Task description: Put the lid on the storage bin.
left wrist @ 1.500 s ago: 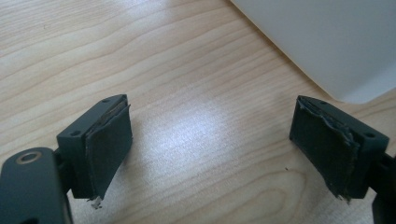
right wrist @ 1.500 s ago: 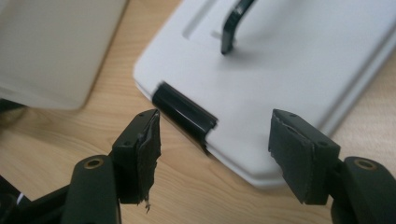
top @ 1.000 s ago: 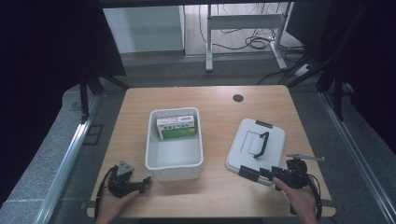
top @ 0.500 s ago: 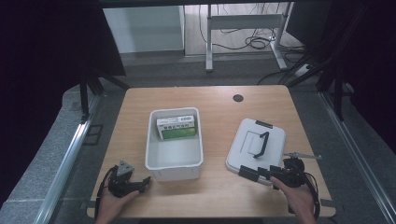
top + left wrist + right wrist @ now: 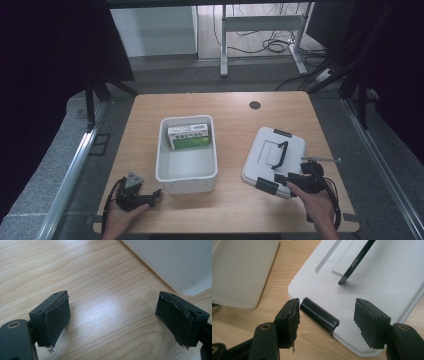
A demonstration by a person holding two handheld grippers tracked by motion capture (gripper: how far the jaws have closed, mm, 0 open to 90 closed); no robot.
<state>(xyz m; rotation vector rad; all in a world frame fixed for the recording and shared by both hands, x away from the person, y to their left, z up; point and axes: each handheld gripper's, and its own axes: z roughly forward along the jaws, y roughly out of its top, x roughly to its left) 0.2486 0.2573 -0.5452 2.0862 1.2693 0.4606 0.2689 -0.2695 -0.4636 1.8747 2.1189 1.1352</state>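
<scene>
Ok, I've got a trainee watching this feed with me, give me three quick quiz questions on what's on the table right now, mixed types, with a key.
1. True or false: the white bin is empty.
2. Which gripper's open jaws flank the lid's black latch? A) left gripper B) right gripper
3. Fill in: the white lid lies flat on the table, to the ______ of the bin in the high view.

Key: 1 false, a green and white box lies inside; 2 B; 3 right.
</scene>
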